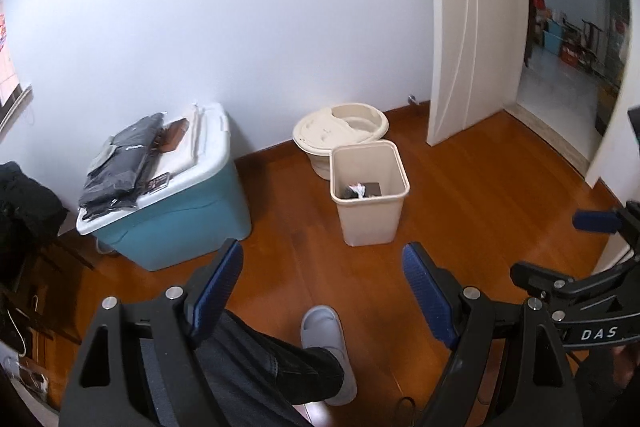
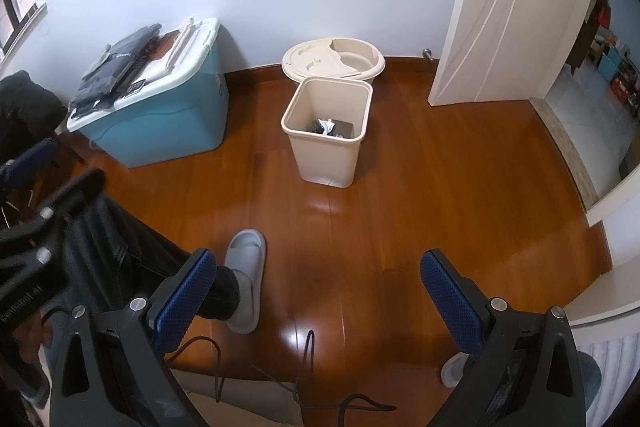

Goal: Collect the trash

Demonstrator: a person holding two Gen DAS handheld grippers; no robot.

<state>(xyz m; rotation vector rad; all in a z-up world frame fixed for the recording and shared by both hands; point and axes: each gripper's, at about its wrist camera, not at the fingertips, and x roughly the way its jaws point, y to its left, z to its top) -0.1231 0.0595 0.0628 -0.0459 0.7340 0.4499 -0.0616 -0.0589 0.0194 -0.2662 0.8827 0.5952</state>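
Note:
A beige square waste bin (image 1: 368, 195) (image 2: 326, 131) stands on the wooden floor with dark and white scraps (image 1: 360, 190) (image 2: 332, 127) lying in its bottom. My left gripper (image 1: 322, 267) hangs well short of the bin, jaws wide apart, nothing between the blue pads. In the right wrist view my right gripper (image 2: 318, 275) is also open and empty, pointing down at the bare floor in front of the bin. The other gripper's black frame (image 1: 580, 279) (image 2: 44, 227) shows at the edge of each view.
Behind the bin sits a round beige tub with a lid (image 1: 340, 129) (image 2: 332, 61). A blue storage box (image 1: 168, 203) (image 2: 160, 115) with dark bags on top stands left. A white door (image 1: 472, 27) (image 2: 508, 7) is open on the right. A person's leg and grey slipper (image 1: 328, 351) (image 2: 246, 283) are below.

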